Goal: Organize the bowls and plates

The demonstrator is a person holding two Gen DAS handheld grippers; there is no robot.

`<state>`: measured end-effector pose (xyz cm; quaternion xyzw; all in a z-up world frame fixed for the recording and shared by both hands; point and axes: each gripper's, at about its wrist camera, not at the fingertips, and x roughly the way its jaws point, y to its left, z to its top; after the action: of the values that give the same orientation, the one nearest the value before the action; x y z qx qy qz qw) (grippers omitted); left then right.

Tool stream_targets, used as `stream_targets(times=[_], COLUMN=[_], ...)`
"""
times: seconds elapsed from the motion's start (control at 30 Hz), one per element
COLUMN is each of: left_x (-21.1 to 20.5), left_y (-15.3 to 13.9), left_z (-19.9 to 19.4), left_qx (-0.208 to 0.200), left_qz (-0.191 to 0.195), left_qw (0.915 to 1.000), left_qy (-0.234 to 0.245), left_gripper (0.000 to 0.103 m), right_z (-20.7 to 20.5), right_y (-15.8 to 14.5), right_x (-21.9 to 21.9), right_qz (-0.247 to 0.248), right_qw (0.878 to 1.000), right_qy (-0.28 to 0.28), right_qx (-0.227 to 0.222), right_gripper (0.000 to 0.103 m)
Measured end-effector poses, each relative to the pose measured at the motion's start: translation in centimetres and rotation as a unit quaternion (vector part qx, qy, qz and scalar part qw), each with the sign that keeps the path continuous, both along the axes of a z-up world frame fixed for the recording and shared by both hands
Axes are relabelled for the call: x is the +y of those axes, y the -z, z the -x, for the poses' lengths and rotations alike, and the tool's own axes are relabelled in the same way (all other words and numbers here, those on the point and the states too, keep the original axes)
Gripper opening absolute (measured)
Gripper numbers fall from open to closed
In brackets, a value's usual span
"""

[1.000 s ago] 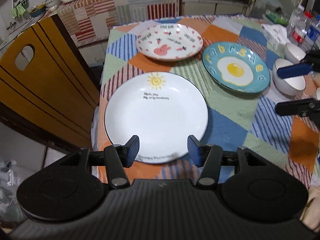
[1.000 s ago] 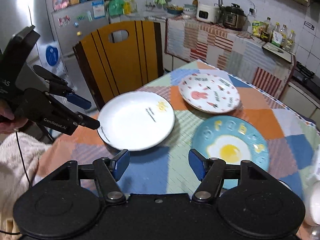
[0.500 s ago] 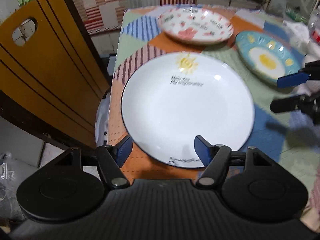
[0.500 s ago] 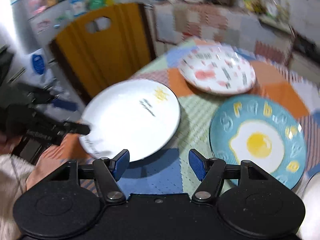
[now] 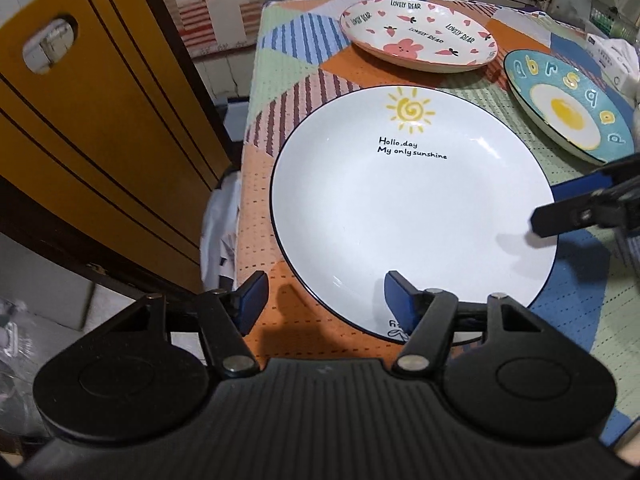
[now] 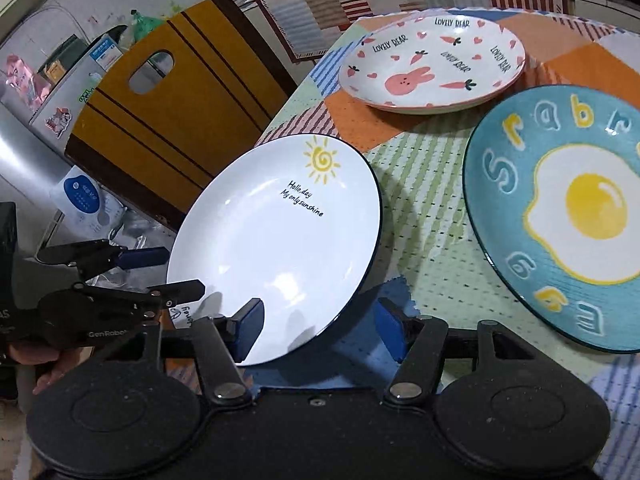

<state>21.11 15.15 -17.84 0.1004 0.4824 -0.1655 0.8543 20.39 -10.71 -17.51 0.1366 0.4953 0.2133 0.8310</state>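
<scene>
At the near corner of the patchwork table (image 5: 280,92), beside the wooden chair (image 5: 100,120), the white sun plate (image 5: 412,216) lies flat on the cloth. The bunny plate (image 5: 418,36) and egg plate (image 5: 568,112) sit further back, apart from it.

Handling, my guess: glazed ceramic, so stiff, fairly heavy for its size, slick under rubber pads, and it chips or breaks if dropped or knocked on another plate. The rim is the only place to grip. It's wide and shallow, so a one-sided pinch will want to tilt; take it w/ a deep bite, or from two opposite sides.

Left gripper (image 5: 326,300) is approx. half open, jaws just been closing. The plate's near rim runs between the fingers, one finger over the plate and one over the cloth, and the pads aren't pressing, so nothing is held. Right gripper (image 6: 320,330) is the same: half open, just been closing, the rim's other side between the fingers, no grip.

Hard to tell: the plate's underside and foot are hidden, so it's unclear if a finger fits under the rim. Each gripper body covers the nearest bit of rim. The egg plate is cut off by the frame edge. No bowls in view.
</scene>
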Motion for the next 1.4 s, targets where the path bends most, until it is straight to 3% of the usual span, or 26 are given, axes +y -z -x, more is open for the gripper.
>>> stream_targets(times=[0.13,0.2,0.23,0.57,0.83,1.1,1.4], left_x=[0.1,0.2,0.2,0.4,0.5,-1.7,-6.6], left_y=[0.5,0.6,0.6,0.6,-0.4,-2.4,-6.0], left_z=[-0.5,-0.5,-0.5,-1.0,-1.0,1.1,1.7], left_qx=[0.004,0.002,0.0,0.016,0.063,0.055,0.024], left_qz=[0.015,0.021,0.022,0.037,0.063,0.065,0.066], left_qw=[0.9998,0.9998,0.9997,0.9989,0.9958,0.9963,0.9973], left_qy=[0.008,-0.001,-0.003,-0.026,-0.023,-0.013,0.021], left_gripper=[0.039,0.038,0.037,0.035,0.035,0.035,0.035], right_z=[-0.5,-0.8,-0.9,-1.6,-1.9,-0.5,0.8], right_y=[1.1,1.4,1.4,1.7,-0.2,-2.1,-5.4], right_x=[0.6,0.5,0.5,0.6,0.5,-1.4,-5.7], right_qz=[0.014,0.016,0.014,0.015,0.036,0.048,0.066], right_qw=[1.0,1.0,1.0,1.0,0.998,0.997,0.994], right_qy=[0.014,0.018,0.015,0.001,-0.044,-0.06,-0.066], right_qx=[0.003,0.007,0.007,0.016,-0.006,-0.018,-0.063], right_gripper=[0.047,0.026,0.024,0.024,0.023,0.024,0.023])
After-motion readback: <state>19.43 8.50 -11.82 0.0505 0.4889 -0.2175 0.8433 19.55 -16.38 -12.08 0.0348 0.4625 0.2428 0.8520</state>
